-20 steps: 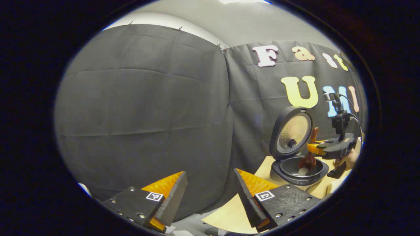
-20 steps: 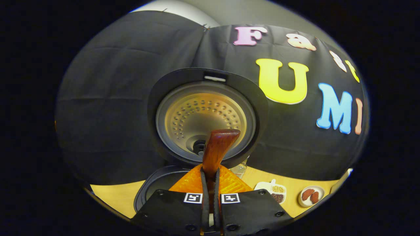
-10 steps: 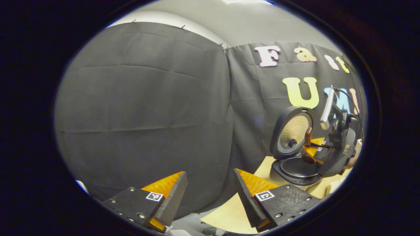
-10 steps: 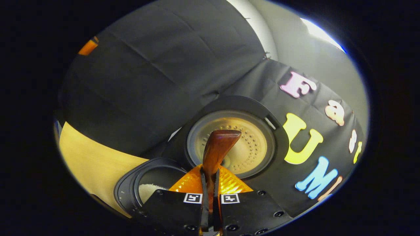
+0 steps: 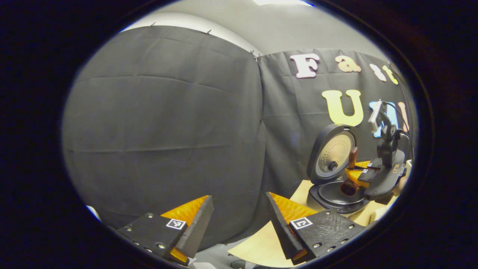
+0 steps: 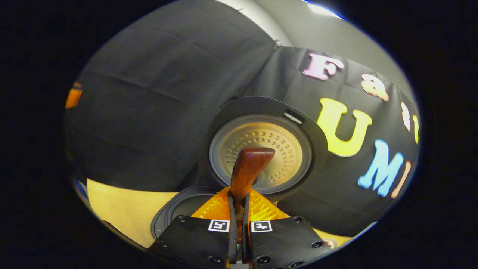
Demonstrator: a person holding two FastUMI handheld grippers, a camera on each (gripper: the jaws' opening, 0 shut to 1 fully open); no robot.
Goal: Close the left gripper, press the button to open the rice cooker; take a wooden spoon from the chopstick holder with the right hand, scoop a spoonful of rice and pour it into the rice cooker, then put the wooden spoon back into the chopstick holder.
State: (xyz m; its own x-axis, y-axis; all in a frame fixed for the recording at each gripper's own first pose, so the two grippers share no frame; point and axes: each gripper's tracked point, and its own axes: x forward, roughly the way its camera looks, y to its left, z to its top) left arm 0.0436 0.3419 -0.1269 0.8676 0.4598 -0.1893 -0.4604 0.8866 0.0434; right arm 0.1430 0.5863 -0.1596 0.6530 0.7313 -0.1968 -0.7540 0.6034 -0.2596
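Left gripper view: the left tongs [image 5: 239,220] hang released, fingers wide apart with nothing between them, near the front edge of the counter [image 5: 261,244] and facing the black cloth wall. Far to the right the rice cooker [image 5: 336,172] stands on the counter with its lid raised upright and its dark pot open. The right tongs [image 5: 358,173] sit over the pot, clenched on the wooden spoon [image 5: 350,175], whose handle end points up in front of the lid and whose bowl hangs low, just above the pot's rim. A hand [image 5: 403,179] holds that gripper at the far right edge.

Compared with half a second ago, the spoon's bowl has swung into plainer sight and lower over the pot, and the right gripper's body has rolled back towards level; a second ago the bowl was down inside the pot.

In the right gripper view, the right tongs [image 6: 239,239] grip the spoon's handle [image 6: 248,168], both fingers pressed on it, and the handle rises in front of the lid's perforated inner plate [image 6: 261,149]. The pot's rim [image 6: 168,216] shows to the lower left. This view has tilted less than half a second ago, though not yet as level as a second ago, and the heap of rice seen then in the pot is now out of sight behind the tongs.
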